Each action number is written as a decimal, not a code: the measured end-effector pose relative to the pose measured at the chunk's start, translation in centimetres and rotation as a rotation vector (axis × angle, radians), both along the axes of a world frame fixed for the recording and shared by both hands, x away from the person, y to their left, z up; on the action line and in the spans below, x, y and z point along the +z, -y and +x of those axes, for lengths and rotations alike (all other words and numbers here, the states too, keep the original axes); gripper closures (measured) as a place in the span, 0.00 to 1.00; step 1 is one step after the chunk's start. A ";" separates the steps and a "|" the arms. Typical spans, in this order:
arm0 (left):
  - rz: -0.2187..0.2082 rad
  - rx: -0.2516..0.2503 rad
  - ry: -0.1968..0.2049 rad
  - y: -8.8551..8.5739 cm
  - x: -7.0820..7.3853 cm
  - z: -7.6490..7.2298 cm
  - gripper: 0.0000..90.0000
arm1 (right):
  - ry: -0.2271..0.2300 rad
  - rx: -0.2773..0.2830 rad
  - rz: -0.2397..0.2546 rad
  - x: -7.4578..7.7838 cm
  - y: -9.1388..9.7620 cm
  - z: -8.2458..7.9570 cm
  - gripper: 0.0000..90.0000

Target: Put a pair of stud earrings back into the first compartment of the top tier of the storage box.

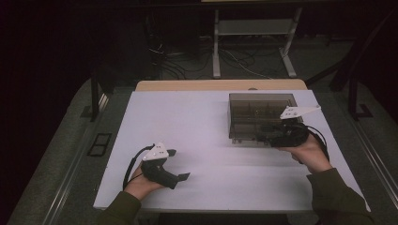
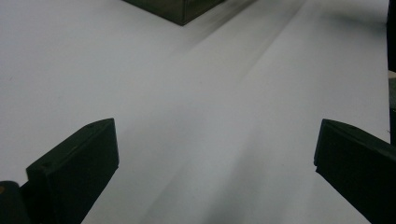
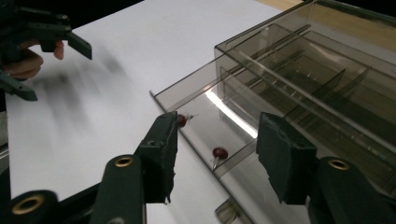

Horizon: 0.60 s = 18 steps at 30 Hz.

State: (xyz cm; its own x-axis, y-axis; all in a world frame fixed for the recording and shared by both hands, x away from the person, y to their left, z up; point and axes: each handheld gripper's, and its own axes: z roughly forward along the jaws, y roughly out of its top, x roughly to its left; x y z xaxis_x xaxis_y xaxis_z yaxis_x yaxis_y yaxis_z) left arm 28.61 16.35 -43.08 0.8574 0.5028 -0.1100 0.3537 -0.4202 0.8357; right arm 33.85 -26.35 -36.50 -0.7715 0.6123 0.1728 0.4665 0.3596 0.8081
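A smoky clear plastic drawer box point(image 1: 263, 112) stands at the back right of the white table point(image 1: 197, 126). In the right gripper view its low drawer point(image 3: 187, 92) is pulled out, with two red-headed pins point(image 3: 219, 152) lying in it. My right gripper point(image 3: 217, 135) is open, its jaws astride the drawer's front corner and no pad pressing on it; from above it point(image 1: 271, 137) sits at the box's front edge. My left gripper point(image 1: 179, 164) rests at the front left, wide open point(image 2: 215, 154) over bare table, nothing between its jaws.
The box's corner point(image 2: 177, 9) shows far ahead of the left jaws. A wooden table edge point(image 1: 220, 85) runs behind the white sheet. Desk legs and cables point(image 1: 216, 51) lie on the dark floor beyond.
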 end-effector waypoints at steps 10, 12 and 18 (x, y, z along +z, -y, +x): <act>-0.005 0.002 -0.003 0.0 0.0 0.0 0.00 | 0.025 0.027 0.001 -0.4 0.6 -2.4 0.47; -0.004 0.001 -0.003 0.0 0.0 0.0 0.00 | 0.033 0.028 0.001 -0.6 0.7 -2.9 0.47; -0.005 0.002 -0.004 0.0 0.0 0.0 0.00 | 0.036 0.016 0.007 -1.3 1.6 -4.1 0.44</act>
State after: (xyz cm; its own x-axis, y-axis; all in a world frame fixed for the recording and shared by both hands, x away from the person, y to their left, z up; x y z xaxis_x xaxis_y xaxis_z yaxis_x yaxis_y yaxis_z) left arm 28.59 16.33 -43.05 0.8557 0.5043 -0.1159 0.3581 -0.4155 0.8362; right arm 29.79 -27.95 -37.83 -0.7870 0.5986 0.1491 0.4313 0.3611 0.8268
